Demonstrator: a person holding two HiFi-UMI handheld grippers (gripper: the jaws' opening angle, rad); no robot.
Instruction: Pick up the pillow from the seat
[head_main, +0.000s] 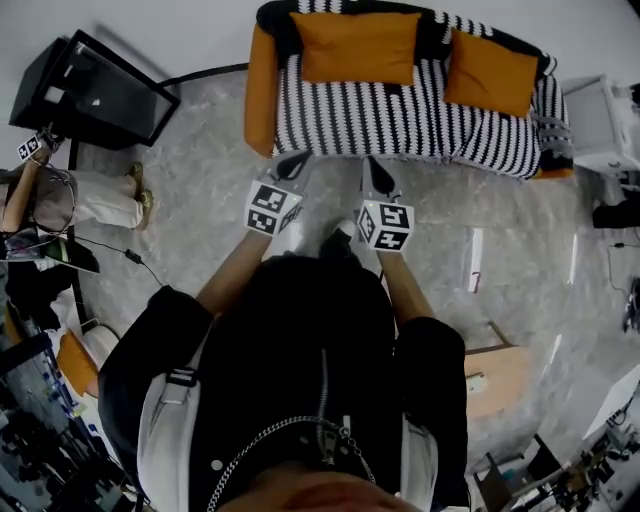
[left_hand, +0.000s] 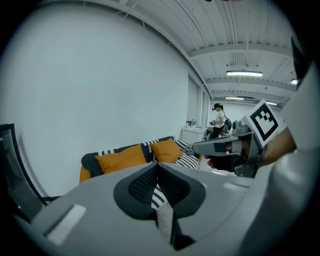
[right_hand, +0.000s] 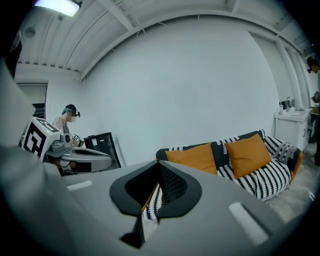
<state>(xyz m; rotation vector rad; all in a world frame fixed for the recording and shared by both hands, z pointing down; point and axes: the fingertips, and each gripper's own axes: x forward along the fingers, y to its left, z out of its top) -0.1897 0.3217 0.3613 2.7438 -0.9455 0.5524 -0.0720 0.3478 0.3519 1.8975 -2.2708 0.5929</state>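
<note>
Head view: mounted high, looking steeply down onto floor (head_main: 200, 180), sofa (head_main: 400, 120) at top edge, well ahead. Gripper views: set low behind own jaws, looking almost level toward same sofa, well off. Common to all three: sofa.

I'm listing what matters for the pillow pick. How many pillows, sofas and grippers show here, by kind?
Orange pillows: 2, a wide one and a smaller one
Striped sofa: 1
Grippers: 2, the left gripper and the right gripper, both shut
Total: 5
</note>
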